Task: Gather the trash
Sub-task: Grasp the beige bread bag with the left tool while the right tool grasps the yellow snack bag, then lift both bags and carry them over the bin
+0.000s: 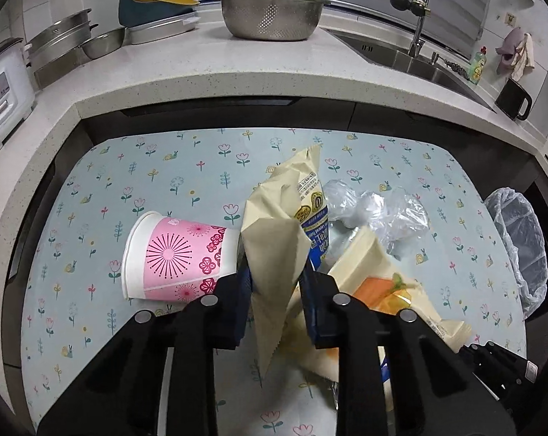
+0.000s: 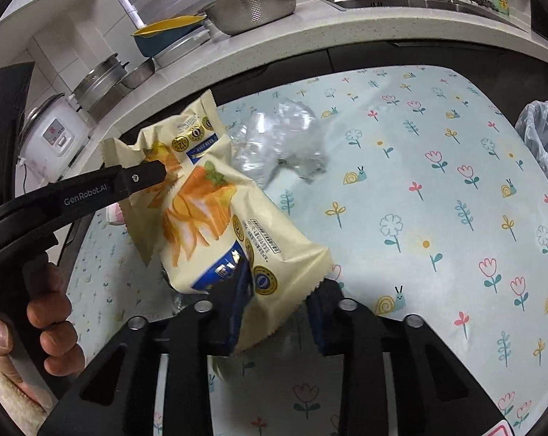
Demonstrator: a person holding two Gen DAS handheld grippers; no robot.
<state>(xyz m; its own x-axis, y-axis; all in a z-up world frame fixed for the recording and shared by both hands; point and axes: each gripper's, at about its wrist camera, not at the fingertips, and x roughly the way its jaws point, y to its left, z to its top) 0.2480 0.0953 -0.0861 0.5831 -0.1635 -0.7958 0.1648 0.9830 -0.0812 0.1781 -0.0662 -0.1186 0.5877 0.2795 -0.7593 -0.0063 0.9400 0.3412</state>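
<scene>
Cream chip bag [image 2: 215,214] hangs above the bench [image 2: 437,200], pinched by left claw [image 1: 275,283] and right claw [image 2: 277,305].

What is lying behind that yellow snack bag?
Behind the snack bag lies crumpled clear plastic on the flowered mat. A pink cup lies beside it, its base hidden by the bag.
</scene>
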